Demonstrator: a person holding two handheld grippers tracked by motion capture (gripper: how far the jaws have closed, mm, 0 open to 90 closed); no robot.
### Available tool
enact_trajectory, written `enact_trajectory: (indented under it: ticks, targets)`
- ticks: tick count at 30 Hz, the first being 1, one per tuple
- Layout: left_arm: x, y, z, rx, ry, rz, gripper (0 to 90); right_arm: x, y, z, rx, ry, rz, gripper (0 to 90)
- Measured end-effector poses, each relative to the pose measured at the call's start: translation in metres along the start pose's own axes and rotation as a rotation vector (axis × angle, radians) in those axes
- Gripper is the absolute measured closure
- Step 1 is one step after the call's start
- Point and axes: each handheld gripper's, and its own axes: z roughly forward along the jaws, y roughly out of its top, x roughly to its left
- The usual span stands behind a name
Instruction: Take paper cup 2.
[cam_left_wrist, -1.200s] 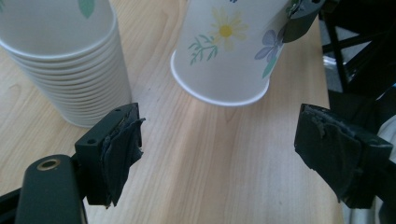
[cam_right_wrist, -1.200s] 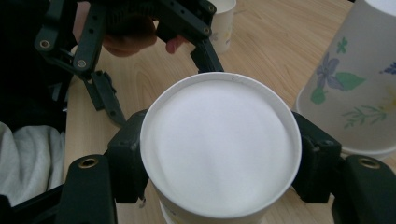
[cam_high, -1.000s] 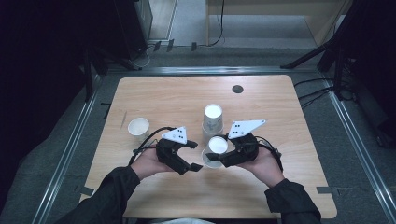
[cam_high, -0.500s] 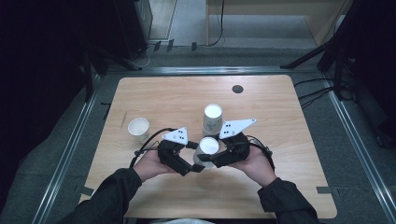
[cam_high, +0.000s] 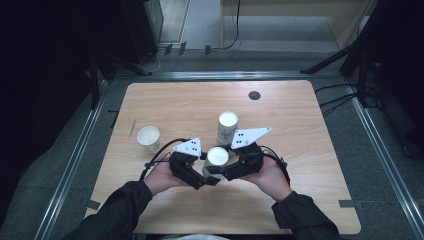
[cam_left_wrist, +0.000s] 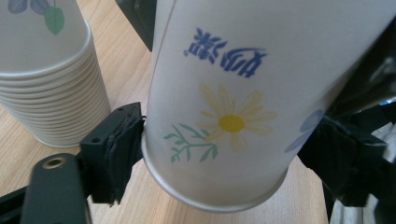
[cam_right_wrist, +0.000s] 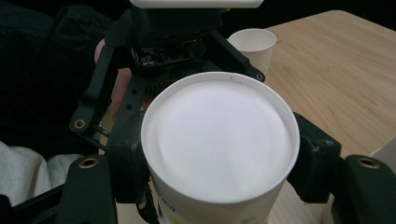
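An upside-down paper cup (cam_high: 218, 156) with a daisy print (cam_left_wrist: 231, 122) stands between both grippers near the table's front middle. My left gripper (cam_high: 202, 172) is shut on it, its pads (cam_left_wrist: 114, 151) pressing the wall just above the rim. From the other side my right gripper (cam_high: 227, 167) is shut on the same cup, its jaws flanking the white base (cam_right_wrist: 219, 135). The left gripper's body (cam_right_wrist: 168, 44) shows just beyond the cup in the right gripper view. I cannot tell whether the rim touches the table.
A stack of upside-down cups (cam_high: 227, 125) stands just behind the held cup, close to it (cam_left_wrist: 44, 79). A single upright cup (cam_high: 148, 137) sits to the left (cam_right_wrist: 253, 44). The wooden table (cam_high: 310, 165) has a black round hole (cam_high: 254, 95) at the back.
The right gripper has carried the cup leftward to the left gripper, which now grips it too. The stack and the upright cup have not moved.
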Motion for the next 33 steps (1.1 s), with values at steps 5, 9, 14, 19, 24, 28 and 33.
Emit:
enact_trajectory:
  ticks: [5,9,14,19,24,28,33]
  targets:
    - [0.0,0.0001,-0.0018,-0.008,0.003,0.004,20.6,-0.0001,0.0001,-0.0012,-0.006,0.001,0.005,33.8]
    - [-0.001,0.0005,-0.0028,-0.007,0.01,0.008,22.3,0.0004,0.0001,-0.0016,-0.012,0.002,-0.001,34.0]
    - [-0.0007,0.0005,-0.0028,0.002,0.009,0.005,23.6,0.0002,-0.0002,-0.0017,-0.008,0.001,-0.001,34.0]
    - [-0.0002,0.0006,-0.0021,0.015,0.002,-0.003,24.3,0.0001,-0.001,-0.0003,0.001,0.003,-0.002,33.7]
    - [-0.0004,0.0008,-0.0018,0.018,-0.005,-0.004,24.4,0.0,-0.0013,0.0002,0.007,0.008,-0.013,28.9]
    - [-0.0005,0.0012,-0.0022,0.027,0.0,0.002,24.4,0.0011,-0.0015,0.0012,0.02,-0.018,-0.022,21.7]
    - [0.0024,0.0021,-0.0078,0.049,0.006,0.005,24.4,0.0006,-0.003,-0.004,0.008,-0.011,-0.011,17.4]
